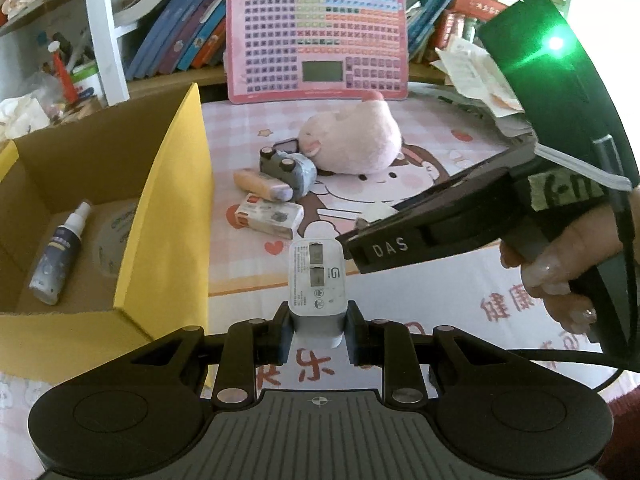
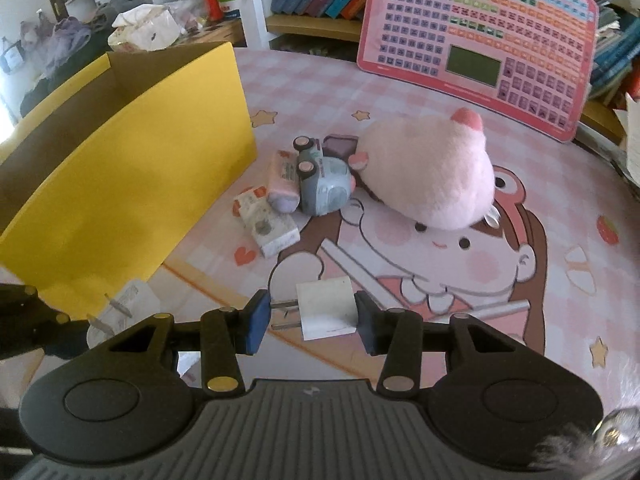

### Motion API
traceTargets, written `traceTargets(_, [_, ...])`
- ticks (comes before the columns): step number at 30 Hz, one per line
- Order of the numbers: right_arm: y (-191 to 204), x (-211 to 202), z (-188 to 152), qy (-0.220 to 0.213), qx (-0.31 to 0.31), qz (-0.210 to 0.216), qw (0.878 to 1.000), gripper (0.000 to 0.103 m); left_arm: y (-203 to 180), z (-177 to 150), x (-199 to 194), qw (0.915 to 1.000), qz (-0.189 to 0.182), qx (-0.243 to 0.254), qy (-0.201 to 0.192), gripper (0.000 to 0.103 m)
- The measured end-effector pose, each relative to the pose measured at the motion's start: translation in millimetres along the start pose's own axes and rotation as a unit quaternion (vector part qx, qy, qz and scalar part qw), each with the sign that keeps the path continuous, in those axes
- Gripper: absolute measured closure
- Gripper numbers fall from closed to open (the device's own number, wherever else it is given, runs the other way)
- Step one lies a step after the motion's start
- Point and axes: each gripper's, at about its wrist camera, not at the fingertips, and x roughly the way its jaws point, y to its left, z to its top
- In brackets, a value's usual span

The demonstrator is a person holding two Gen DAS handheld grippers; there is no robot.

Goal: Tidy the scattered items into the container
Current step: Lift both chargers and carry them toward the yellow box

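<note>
My left gripper (image 1: 318,320) is shut on a white USB charger (image 1: 318,276), held above the mat just right of the yellow cardboard box (image 1: 168,200). My right gripper (image 2: 312,316) has closed on a white plug adapter (image 2: 326,312) low over the mat: one pad meets its prongs, the other its body. In the left wrist view the right gripper (image 1: 360,228) reaches in from the right. A pink plush (image 2: 428,176), a toy car (image 2: 324,184), a pink tube (image 2: 282,182) and a small white carton (image 2: 268,224) lie beside the box (image 2: 140,184).
A spray bottle (image 1: 60,252) and a round disc (image 1: 116,236) lie inside the box. A pink keyboard toy (image 1: 316,40) leans against a shelf of books at the back. Loose papers (image 1: 480,76) pile up at the right. A person's hand (image 1: 560,272) holds the right gripper's handle.
</note>
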Motion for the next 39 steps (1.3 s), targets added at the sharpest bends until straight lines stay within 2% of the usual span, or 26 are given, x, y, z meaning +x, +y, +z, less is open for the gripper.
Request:
traceTargets(11, [35, -44, -27, -0.02, 0.043, -0.04, 0.998, 0.06, 24, -31, -43, 0.9977, -0.053, 0.033, -0.023, 0.078])
traceTargets(20, [94, -70, -48, -0.021, 0.084, -0.067, 0.994, 0.06, 73, -63, -82, 0.9936, -0.09, 0.066, -0.016, 0.078])
traceTargets(29, [159, -77, -63, -0.022, 0.097, -0.066, 0.993, 0.06, 124, -87, -112, 0.9932, -0.096, 0.062, -0.022, 0.078])
traceTargets(39, [221, -79, -63, -0.027, 0.071, -0.054, 0.996, 0.06, 163, -112, -137, 0.9943, -0.091, 0.047, -0.032, 0.078])
